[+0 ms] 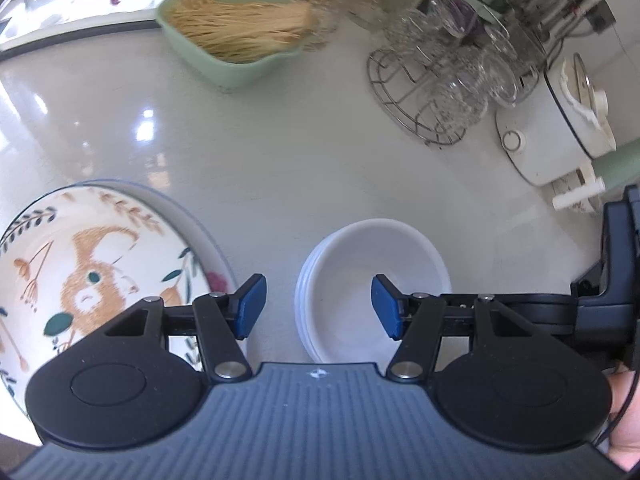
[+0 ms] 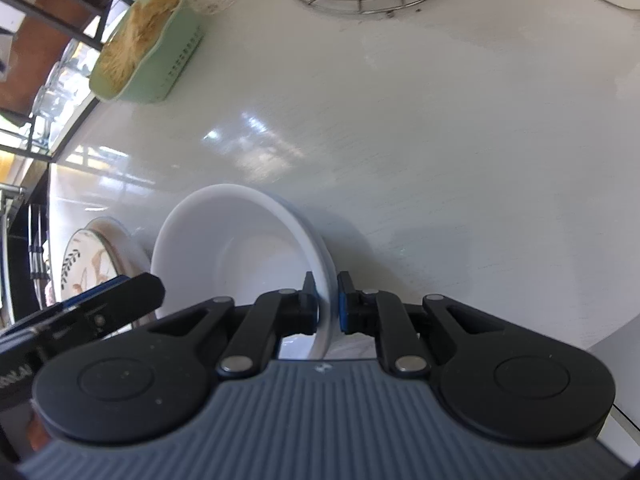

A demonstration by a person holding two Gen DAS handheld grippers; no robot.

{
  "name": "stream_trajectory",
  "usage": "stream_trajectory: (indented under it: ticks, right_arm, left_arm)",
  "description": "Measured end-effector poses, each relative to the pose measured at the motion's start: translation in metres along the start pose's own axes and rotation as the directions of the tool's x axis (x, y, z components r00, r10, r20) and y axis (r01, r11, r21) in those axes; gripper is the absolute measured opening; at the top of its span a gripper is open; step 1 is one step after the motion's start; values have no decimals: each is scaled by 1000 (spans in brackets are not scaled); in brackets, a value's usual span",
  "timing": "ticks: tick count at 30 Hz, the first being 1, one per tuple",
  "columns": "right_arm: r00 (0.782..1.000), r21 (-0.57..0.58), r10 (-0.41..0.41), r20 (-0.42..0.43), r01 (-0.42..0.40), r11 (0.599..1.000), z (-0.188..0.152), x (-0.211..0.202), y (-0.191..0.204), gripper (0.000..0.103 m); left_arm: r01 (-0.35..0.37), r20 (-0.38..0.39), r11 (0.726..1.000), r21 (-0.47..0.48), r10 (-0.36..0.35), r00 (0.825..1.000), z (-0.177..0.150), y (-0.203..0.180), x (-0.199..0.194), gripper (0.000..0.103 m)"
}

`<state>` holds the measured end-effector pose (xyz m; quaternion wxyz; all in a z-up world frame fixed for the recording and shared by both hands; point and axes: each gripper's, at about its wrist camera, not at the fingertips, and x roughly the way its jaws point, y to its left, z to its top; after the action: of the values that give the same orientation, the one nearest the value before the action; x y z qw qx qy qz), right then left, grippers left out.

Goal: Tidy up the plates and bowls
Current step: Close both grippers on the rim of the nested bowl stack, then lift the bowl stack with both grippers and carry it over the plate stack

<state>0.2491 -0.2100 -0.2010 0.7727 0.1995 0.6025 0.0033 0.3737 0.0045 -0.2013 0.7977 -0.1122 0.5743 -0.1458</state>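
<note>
The top bowl (image 2: 240, 256) of the white stack, right of the plates (image 1: 92, 272), is being clamped at its rim by the right gripper (image 2: 326, 304), the left gripper (image 1: 316, 306) being held open above, so sorting is judged partly done.

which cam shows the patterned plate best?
Left wrist: the patterned plate fills the lower left, its animal-and-leaf print clear, partly behind the left hand-held gripper. Right wrist catches only a small sliver at the left edge.

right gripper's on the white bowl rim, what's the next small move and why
Probably lift the white bowl slightly. The right gripper is shut on its rim, while the left gripper hangs open, holding nothing, so the right alone carries it.
</note>
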Motion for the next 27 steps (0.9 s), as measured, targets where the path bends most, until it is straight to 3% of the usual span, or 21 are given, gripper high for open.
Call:
stream_trajectory:
  ticks: [11, 15, 20, 27]
  right_arm:
    - [998, 64, -37, 41, 34, 997, 5, -9, -24, 13]
    - [998, 81, -39, 44, 35, 996, 4, -9, -27, 13]
    - [999, 108, -14, 43, 9, 994, 4, -3, -29, 13]
    - [999, 95, -4, 46, 0, 995, 5, -5, -30, 14]
  left_arm:
    - [48, -68, 991, 127, -40, 997, 5, -28, 34, 61]
    - [78, -77, 987, 141, -68, 995, 7, -33, 44, 56]
    - [61, -120, 988, 140, -44, 992, 6, -35, 57, 48]
    - [82, -191, 989, 126, -57, 980, 0, -30, 77, 32]
